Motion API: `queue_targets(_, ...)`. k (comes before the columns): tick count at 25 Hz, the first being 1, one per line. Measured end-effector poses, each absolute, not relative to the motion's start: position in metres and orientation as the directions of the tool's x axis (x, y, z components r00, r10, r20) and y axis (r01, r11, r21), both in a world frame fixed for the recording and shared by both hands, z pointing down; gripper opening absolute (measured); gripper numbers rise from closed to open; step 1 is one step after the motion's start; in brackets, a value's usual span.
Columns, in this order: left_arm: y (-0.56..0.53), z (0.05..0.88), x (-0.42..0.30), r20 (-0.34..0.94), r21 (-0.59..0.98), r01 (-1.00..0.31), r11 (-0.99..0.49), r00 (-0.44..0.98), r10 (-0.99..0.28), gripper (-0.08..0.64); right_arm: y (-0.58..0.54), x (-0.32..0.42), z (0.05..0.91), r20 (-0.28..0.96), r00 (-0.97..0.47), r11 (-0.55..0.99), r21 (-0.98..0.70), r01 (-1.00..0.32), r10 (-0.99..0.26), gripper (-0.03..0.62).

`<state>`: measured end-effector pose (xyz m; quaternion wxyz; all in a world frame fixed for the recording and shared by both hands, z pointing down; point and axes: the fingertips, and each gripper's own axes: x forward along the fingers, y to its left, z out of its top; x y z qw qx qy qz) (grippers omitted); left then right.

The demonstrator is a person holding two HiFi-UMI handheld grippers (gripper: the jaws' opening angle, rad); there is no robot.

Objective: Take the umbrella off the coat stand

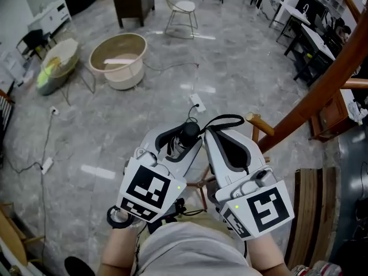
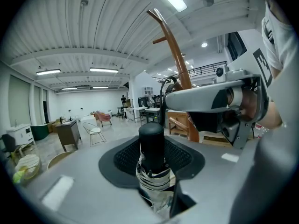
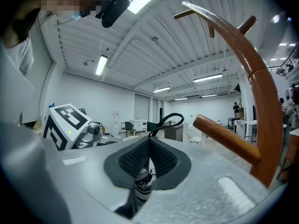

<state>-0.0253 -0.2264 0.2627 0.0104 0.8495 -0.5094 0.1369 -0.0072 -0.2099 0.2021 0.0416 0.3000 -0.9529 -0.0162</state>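
While left claw [image 1: 178, 138] is clenching the umbrella [image 2: 152, 143] and right claw [image 3: 150, 143] its strap [image 3: 169, 119], I'm reading the coat stand peg [image 1: 260, 124] at three o'clock of it.

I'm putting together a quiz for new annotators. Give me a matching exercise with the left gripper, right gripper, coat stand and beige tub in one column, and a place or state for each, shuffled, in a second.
Column one
1. left gripper
2. right gripper
3. coat stand
4. beige tub

Column two
A. on the floor, at the head view's upper left
B. shut on the umbrella's black strap loop
C. brown wood, rising along the head view's right side
D. shut around the umbrella's black handle

Pairs: 1-D, 2-B, 3-C, 4-A
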Motion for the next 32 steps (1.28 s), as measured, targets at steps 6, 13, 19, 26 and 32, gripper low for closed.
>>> queue_targets(6,-0.217,0.271,-0.05,0.258,-0.111,-0.903,-0.415,0.377,-0.89,0.173,-0.204,-0.03,0.21,0.091,-0.856,0.861,0.043,-0.507,-0.509,0.005)
queue_targets(13,-0.208,0.282,-0.076,0.282,-0.106,-0.933,-0.343,0.303,-0.911,0.172,-0.197,-0.054,0.222,0.125,-0.892,0.9,0.026,-0.434,-0.434,0.005)
queue_targets(19,-0.194,0.295,-0.091,0.302,-0.095,-0.949,-0.301,0.26,-0.917,0.172,-0.186,-0.069,0.234,0.156,-0.916,0.928,0.005,-0.374,-0.37,0.006)
queue_targets(26,-0.18,0.307,-0.106,0.328,-0.077,-0.962,-0.262,0.224,-0.918,0.172,-0.176,-0.086,0.246,0.199,-0.931,0.948,-0.021,-0.318,-0.307,0.005)
queue_targets(32,-0.151,0.335,-0.127,0.347,-0.073,-0.969,-0.238,0.199,-0.917,0.172,-0.149,-0.107,0.275,0.229,-0.936,0.958,-0.032,-0.283,-0.269,0.006)
